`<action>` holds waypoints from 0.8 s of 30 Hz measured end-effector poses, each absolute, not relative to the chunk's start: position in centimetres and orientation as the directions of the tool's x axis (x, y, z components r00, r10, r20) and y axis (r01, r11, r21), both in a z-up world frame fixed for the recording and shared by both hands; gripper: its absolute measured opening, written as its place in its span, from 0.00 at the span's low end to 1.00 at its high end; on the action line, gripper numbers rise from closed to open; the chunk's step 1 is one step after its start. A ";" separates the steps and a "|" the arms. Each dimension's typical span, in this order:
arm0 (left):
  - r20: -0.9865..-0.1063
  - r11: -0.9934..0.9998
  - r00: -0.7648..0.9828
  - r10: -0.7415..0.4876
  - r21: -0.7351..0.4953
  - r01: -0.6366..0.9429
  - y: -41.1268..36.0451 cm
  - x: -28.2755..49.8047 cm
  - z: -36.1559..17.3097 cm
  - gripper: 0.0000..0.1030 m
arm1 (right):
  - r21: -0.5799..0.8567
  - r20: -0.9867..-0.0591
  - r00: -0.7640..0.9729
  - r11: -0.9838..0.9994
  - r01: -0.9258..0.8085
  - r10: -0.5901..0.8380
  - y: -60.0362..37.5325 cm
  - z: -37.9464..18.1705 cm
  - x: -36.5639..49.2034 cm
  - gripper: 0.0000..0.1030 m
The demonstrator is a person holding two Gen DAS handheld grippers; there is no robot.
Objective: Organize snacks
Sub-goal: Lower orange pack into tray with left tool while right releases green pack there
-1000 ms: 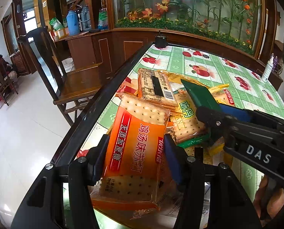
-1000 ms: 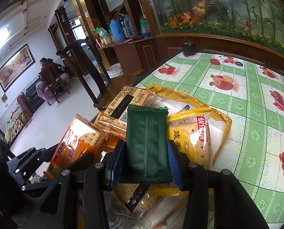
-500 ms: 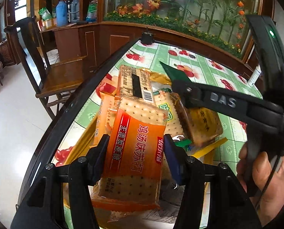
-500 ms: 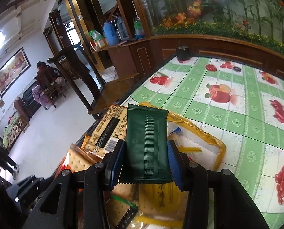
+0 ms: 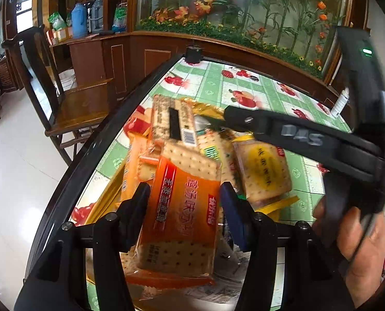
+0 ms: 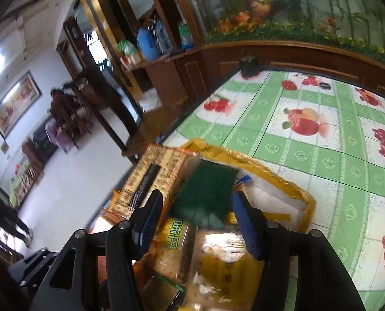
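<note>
While the left tool (image 5: 183, 202) stays clamped on the orange cracker pack (image 5: 182, 207), long axis along the fingers, the right tool (image 6: 196, 217) has just been opening, its jaws now apart and clear of the green packet (image 6: 205, 191). That packet lies at twelve o'clock from the right tool, dropped into the yellow bag (image 6: 291, 181) on the desk (image 6: 322, 155), among cracker packs; beyond, a chair (image 5: 70, 103).

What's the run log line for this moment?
left gripper: shut on orange cracker pack | right gripper: jaws just opened, green packet released over yellow bag
</note>
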State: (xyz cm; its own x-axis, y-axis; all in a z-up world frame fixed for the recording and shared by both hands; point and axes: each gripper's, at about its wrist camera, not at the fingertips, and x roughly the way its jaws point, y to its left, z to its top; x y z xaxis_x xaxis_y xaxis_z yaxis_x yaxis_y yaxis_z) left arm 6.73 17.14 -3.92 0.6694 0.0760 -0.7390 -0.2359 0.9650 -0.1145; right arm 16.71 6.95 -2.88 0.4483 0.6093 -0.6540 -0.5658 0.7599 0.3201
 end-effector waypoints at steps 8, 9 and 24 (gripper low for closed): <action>-0.740 0.968 0.661 0.123 -0.058 -0.245 15.9 7.4 -4.6 0.53 | 0.387 -0.580 0.513 0.768 -0.511 0.633 1.4 -1.1 14.6 0.68; -0.740 0.967 0.660 0.129 -0.053 -0.248 15.8 7.5 -4.5 0.53 | 0.393 -0.575 0.517 0.768 -0.506 0.634 0.8 -1.0 14.3 0.68; -0.732 0.959 0.654 0.192 -0.003 -0.285 14.4 5.9 -4.3 0.81 | 0.337 -0.624 0.509 0.792 -0.508 0.592 -2.7 -2.1 9.9 0.87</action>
